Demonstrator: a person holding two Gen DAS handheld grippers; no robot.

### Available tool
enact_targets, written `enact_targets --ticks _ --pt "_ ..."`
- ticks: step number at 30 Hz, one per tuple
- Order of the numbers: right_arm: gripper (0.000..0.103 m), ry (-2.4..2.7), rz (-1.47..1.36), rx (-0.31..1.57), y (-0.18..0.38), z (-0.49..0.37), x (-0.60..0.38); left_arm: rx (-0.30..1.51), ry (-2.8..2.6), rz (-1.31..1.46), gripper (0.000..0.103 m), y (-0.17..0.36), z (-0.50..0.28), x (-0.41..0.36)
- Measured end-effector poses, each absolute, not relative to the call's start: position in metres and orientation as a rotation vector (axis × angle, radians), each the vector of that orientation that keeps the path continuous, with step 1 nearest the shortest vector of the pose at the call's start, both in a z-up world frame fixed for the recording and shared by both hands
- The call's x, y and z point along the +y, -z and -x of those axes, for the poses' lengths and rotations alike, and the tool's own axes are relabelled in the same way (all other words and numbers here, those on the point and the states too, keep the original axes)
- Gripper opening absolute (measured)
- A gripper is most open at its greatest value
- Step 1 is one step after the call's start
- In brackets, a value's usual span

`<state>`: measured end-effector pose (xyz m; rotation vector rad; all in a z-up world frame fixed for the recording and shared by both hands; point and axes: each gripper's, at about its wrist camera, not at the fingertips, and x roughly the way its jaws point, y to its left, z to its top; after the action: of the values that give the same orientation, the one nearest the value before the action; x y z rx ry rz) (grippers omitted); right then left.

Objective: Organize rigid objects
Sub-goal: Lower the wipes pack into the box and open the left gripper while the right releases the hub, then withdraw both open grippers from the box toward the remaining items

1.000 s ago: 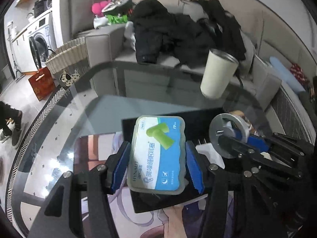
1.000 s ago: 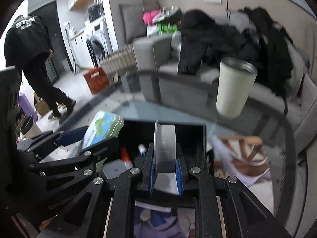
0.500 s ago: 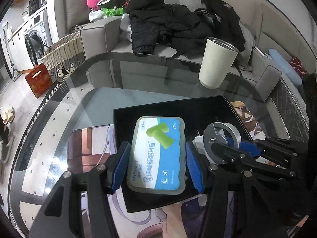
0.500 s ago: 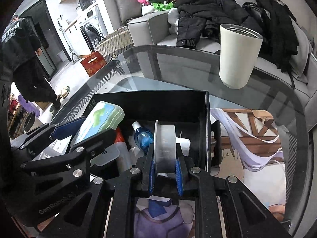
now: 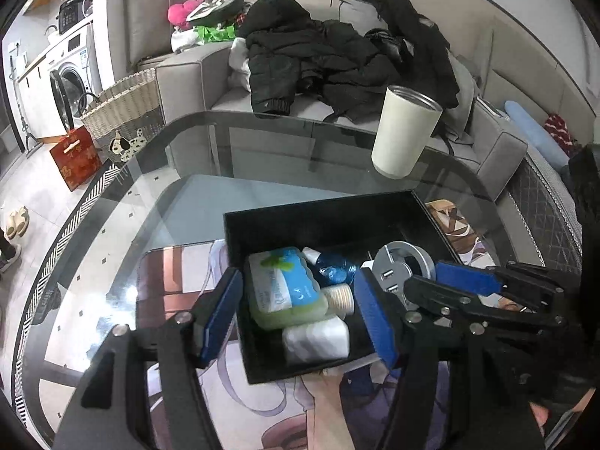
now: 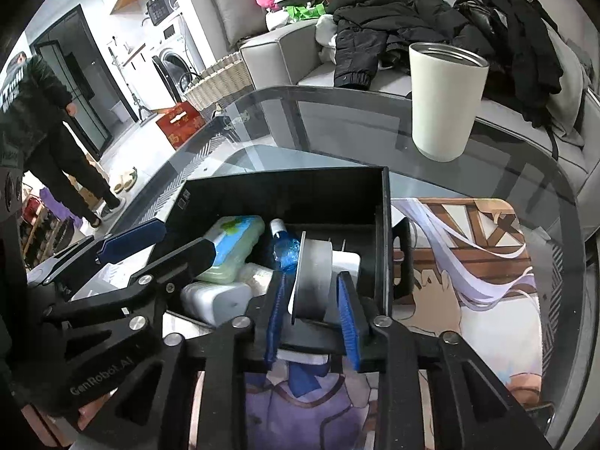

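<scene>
A black box (image 5: 318,210) (image 6: 285,187) stands on the glass table. In it lie a green-blue earplug case (image 5: 285,287) (image 6: 232,247), a blue bottle (image 5: 332,268) (image 6: 285,249), a paper cup (image 5: 339,298) and a white case (image 5: 315,339) (image 6: 215,300). My left gripper (image 5: 300,317) is open over the box, its jaws wide either side of the earplug case. My right gripper (image 6: 311,300) has its jaws a little apart around a grey metal spool (image 6: 313,281) (image 5: 401,266) that rests in the box; a gap shows at each pad.
A white tumbler (image 5: 405,133) (image 6: 444,101) stands on the table behind the box. An anime-print mat (image 6: 468,262) lies under and right of the box. A sofa with black coats (image 5: 337,56) is beyond the table. A person (image 6: 33,123) stands at far left.
My left gripper opened and let the earplug case drop into the box. My right gripper lowered the spool into the box and loosened its jaws.
</scene>
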<state>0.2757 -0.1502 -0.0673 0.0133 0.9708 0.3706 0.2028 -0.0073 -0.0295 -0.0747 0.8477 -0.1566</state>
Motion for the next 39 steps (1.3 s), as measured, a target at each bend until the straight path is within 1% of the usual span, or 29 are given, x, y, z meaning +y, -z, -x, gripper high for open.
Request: enact_targets --ticks 2,6,11,15,23,27,39 --pt "0.038 -0.385 -0.03 0.958 0.06 -0.269 -0.155 0.833 0.169 0.073 0.063 0.023 -0.196 -0.007" --pt "0.038 -0.406 -0.017 0.918 0.044 -0.252 -0.163 0.79 0.191 0.057 0.063 0.008 -0.174 -0.007" --pt "0.038 -0.43 0.009 0.9 0.035 -0.229 -0.172 0.779 0.224 0.031 0.063 0.003 -0.146 -0.009" --pt "0.038 -0.455 0.022 0.937 0.046 -0.214 -0.178 0.813 0.23 -0.003 0.063 0.015 -0.129 -0.01" --pt "0.038 -0.488 0.122 0.994 0.097 -0.203 -0.173 0.95 0.24 -0.132 0.063 0.077 -0.119 -0.02" --pt "0.038 -0.501 0.14 0.978 0.106 -0.204 -0.168 0.929 0.286 -0.131 0.063 0.079 -0.122 -0.025" --pt "0.04 -0.482 0.149 0.968 0.114 -0.22 -0.155 0.959 0.298 -0.103 0.063 0.08 -0.121 -0.013"
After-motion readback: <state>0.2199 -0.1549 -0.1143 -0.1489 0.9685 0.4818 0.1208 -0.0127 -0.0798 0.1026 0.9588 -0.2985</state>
